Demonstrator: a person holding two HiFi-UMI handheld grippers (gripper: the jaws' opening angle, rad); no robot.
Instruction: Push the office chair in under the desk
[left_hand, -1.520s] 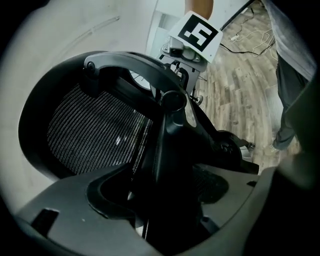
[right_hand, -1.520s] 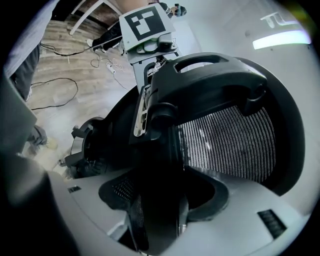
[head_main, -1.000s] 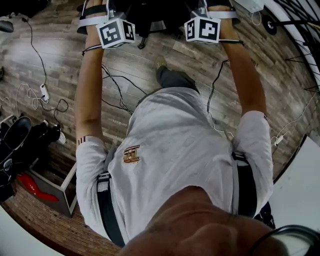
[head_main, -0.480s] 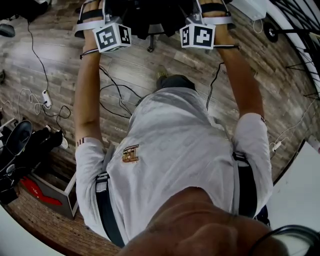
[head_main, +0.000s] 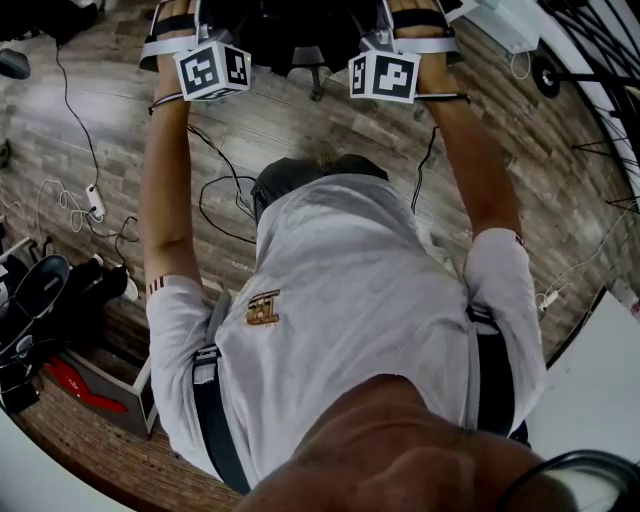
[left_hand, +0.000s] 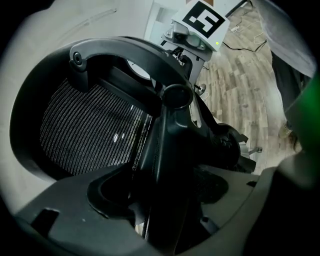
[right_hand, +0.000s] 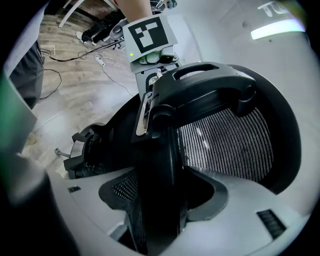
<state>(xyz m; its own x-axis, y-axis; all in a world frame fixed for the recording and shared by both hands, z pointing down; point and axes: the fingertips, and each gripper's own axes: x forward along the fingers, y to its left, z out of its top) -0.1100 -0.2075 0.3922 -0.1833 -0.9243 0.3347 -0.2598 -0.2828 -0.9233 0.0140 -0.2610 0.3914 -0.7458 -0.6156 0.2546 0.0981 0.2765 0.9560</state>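
1. At the far left of the head view, dark shoes (head_main: 35, 290) and a white power strip (head_main: 95, 200) with its cables lie on the wooden floor (head_main: 90, 100).
2. Next, the left gripper (left_hand: 159, 200) is held forward on a stretched arm. Its jaws are nearly together, and they clamp an upright black bar of the office chair (left_hand: 90, 132) from both sides.
3. The chair is black, with a curved plastic frame around a back of fine mesh that lets light through. In the head view it is only a dark shape at the top edge, between the two grippers and straight in front of the person.
4. The right gripper (right_hand: 157, 200) also has its jaws pressed on a black frame bar of the chair back, with the mesh just to the right of the bar.
5. At the lower right corner of the head view a white surface (head_main: 610, 400) shows, well apart from the chair.
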